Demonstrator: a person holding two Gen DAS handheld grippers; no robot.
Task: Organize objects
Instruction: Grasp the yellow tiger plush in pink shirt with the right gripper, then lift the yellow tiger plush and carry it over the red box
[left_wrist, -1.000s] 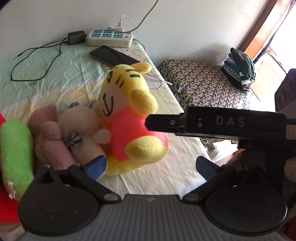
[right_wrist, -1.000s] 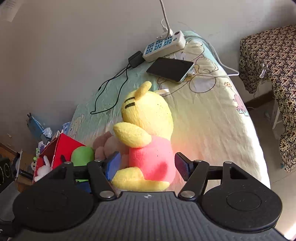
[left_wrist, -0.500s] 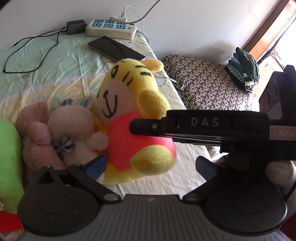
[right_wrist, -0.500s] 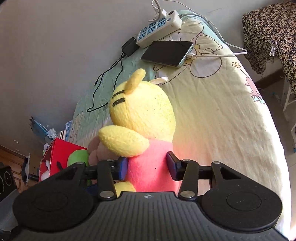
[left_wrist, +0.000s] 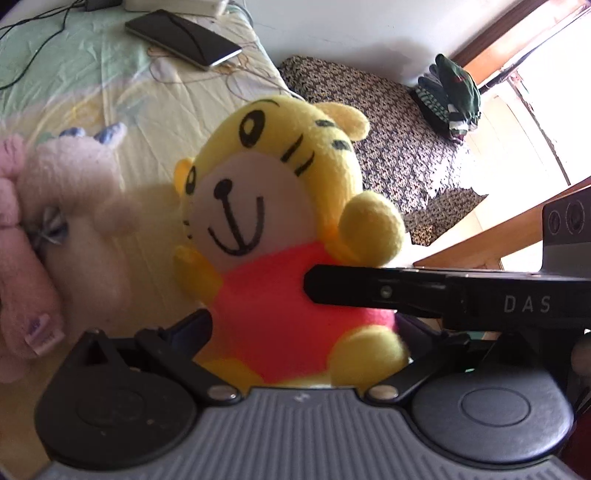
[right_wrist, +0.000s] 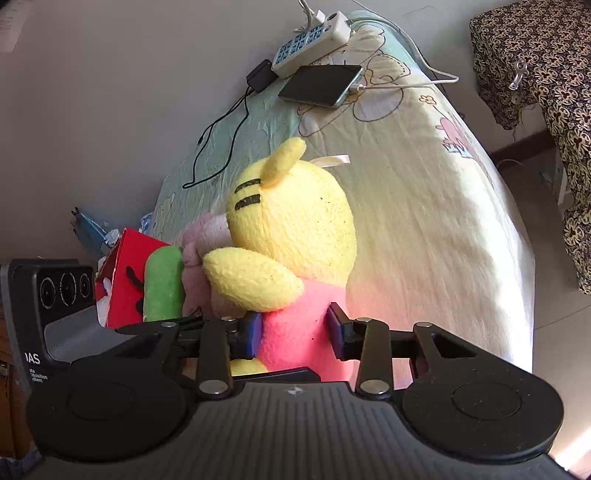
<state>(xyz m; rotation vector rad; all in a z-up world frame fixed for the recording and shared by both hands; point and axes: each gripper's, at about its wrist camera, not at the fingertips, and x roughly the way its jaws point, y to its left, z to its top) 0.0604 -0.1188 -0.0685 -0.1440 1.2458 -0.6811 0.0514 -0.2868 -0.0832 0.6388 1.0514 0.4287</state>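
Yellow tiger plush (right_wrist: 295, 254) is pinched at its pink waist by the right hand-held gripper (right_wrist: 294, 330), evidently for lifting off the bed (right_wrist: 443, 229), while the left hand-held gripper (left_wrist: 303, 332) is spread around its base.

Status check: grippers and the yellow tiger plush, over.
Right gripper shut on tiger plush. Left gripper open around it. Pink and cream plush toys close beside.

The yellow tiger toy (left_wrist: 280, 206) is fuzzy plush with a pink fleece shirt and stitched black marks; the cream bunny (left_wrist: 74, 206) looks woolly; the bed sheet (right_wrist: 424, 221) is thin, creased printed cloth; each claw, right (right_wrist: 293, 328) and left (left_wrist: 306, 328), is matt black plastic with shiny metal rivets; the phone (right_wrist: 321, 85) is glossy.
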